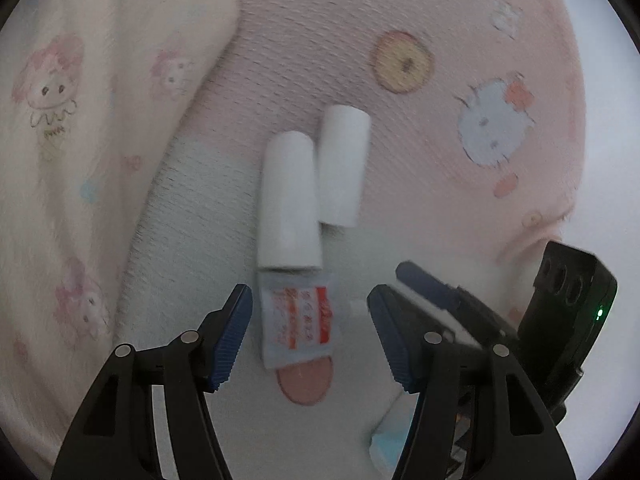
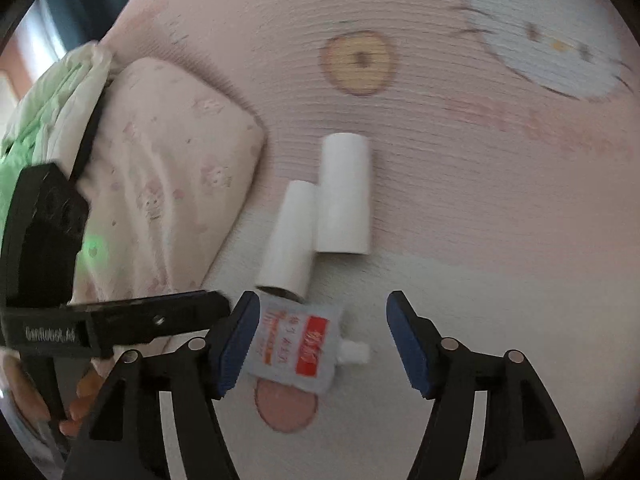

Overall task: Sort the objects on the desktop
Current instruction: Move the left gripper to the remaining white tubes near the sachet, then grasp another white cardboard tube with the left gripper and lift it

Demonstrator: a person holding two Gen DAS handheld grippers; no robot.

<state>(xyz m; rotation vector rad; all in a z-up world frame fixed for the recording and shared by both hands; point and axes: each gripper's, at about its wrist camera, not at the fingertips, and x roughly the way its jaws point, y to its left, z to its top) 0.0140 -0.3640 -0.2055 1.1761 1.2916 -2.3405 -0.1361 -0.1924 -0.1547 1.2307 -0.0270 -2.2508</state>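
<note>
Two white paper rolls lie side by side on a pink cartoon-print cloth: a nearer roll (image 1: 289,202) (image 2: 289,237) and a farther roll (image 1: 345,165) (image 2: 345,194). A small white pouch with red print (image 1: 298,323) (image 2: 297,348) lies just below the nearer roll, its spout (image 2: 354,351) pointing right. My left gripper (image 1: 310,336) is open, its jaws on either side of the pouch, empty. My right gripper (image 2: 322,340) is open too, with the pouch between its jaws, empty. Each gripper shows in the other's view: the right one (image 1: 560,320), the left one (image 2: 100,320).
A pink cartoon-print pillow (image 1: 80,160) (image 2: 168,184) lies to the left of the rolls. A green and white quilt (image 2: 52,100) is bunched at the far left. The cloth's right edge (image 1: 576,120) borders a pale surface.
</note>
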